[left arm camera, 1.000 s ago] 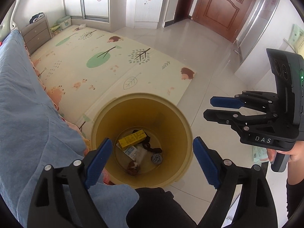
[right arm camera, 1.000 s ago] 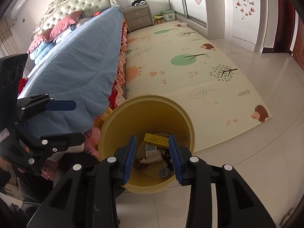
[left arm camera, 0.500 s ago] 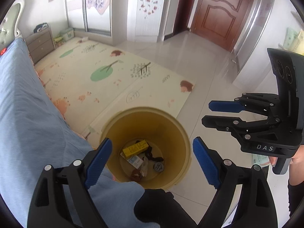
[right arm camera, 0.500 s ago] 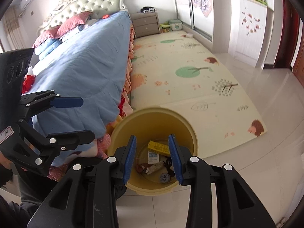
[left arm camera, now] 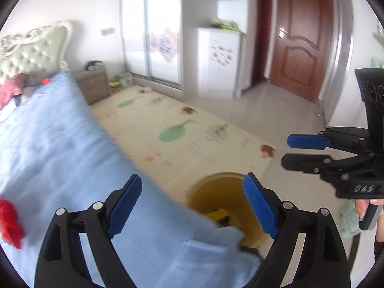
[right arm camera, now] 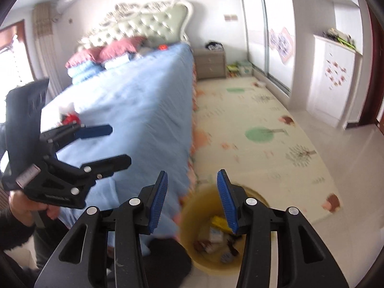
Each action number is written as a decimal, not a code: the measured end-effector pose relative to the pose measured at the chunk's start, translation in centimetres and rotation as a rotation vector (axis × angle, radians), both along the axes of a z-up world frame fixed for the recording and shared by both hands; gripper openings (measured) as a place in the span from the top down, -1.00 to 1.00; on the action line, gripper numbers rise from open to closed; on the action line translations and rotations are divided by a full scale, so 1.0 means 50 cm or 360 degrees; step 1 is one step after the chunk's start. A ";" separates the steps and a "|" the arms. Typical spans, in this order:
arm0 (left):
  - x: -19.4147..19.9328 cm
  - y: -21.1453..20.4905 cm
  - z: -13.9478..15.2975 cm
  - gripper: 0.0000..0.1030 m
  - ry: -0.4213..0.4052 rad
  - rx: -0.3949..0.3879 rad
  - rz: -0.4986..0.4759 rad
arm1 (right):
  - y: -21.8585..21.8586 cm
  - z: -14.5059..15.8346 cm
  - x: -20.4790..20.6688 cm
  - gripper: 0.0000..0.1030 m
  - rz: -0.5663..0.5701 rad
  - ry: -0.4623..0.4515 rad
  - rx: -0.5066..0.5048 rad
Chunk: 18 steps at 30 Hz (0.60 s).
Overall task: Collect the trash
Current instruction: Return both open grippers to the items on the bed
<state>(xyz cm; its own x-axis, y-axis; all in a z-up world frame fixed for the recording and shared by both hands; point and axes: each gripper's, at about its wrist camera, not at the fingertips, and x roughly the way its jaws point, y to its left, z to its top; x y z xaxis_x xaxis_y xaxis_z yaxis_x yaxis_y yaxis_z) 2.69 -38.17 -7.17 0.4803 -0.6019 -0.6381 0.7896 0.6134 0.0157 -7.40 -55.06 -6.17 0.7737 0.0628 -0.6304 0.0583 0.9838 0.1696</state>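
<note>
The left gripper (left arm camera: 189, 206) stands wide apart and empty at the bottom of its frame; the right gripper (right arm camera: 192, 201) is parted too, holding nothing. The yellow bin (right arm camera: 192, 216) sits low, centre-right in the right wrist view, on the pale tiled floor (right arm camera: 348, 168) beside the bed, with blurred wrappers and a yellow carton (right arm camera: 219, 223) inside. A blue bedspread (left arm camera: 60, 156) fills the left, a patterned play mat (right arm camera: 252, 124) the middle.

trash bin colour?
Yellow, inside and out. The trash bin shows best in the right wrist view, standing on the floor by the blue bed.
</note>
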 end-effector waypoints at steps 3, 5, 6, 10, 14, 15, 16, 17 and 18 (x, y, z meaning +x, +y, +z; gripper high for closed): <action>0.015 0.067 0.022 -0.78 -0.0069 -0.0026 0.0111 | 0.053 0.018 0.033 -0.05 0.0048 -0.0102 -0.0034; 0.029 0.116 0.030 -0.80 -0.0103 -0.0033 0.0189 | 0.091 0.027 0.056 -0.28 0.0072 -0.0167 -0.0061; 0.035 0.139 0.031 -0.80 -0.0115 -0.0030 0.0225 | 0.108 0.029 0.069 -0.30 0.0090 -0.0180 -0.0056; 0.061 0.239 0.042 -0.81 -0.0170 -0.0020 0.0367 | 0.160 0.030 0.121 -0.38 0.0185 -0.0217 0.0062; 0.090 0.339 0.055 -0.89 -0.0249 -0.0038 0.0539 | 0.230 0.038 0.163 -0.55 0.0240 -0.0264 0.0123; 0.098 0.361 0.057 -0.92 -0.0262 -0.0044 0.0573 | 0.247 0.039 0.173 -0.57 0.0257 -0.0274 0.0141; 0.104 0.385 0.060 -0.92 -0.0276 -0.0052 0.0615 | 0.268 0.043 0.186 -0.60 0.0270 -0.0279 0.0155; 0.117 0.408 0.061 -0.92 -0.0284 -0.0059 0.0651 | 0.285 0.044 0.196 -0.67 0.0289 -0.0281 0.0170; 0.123 0.430 0.062 -0.92 -0.0287 -0.0066 0.0684 | 0.304 0.045 0.209 -0.71 0.0308 -0.0282 0.0184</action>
<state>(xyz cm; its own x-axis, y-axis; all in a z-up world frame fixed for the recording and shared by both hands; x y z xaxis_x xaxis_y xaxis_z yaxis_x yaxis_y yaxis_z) 8.86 -16.68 -4.05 0.7928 -0.3470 -0.5011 0.4504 0.8874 0.0980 3.03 -39.85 -3.92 0.8378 0.2836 -0.4666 -0.1690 0.9473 0.2723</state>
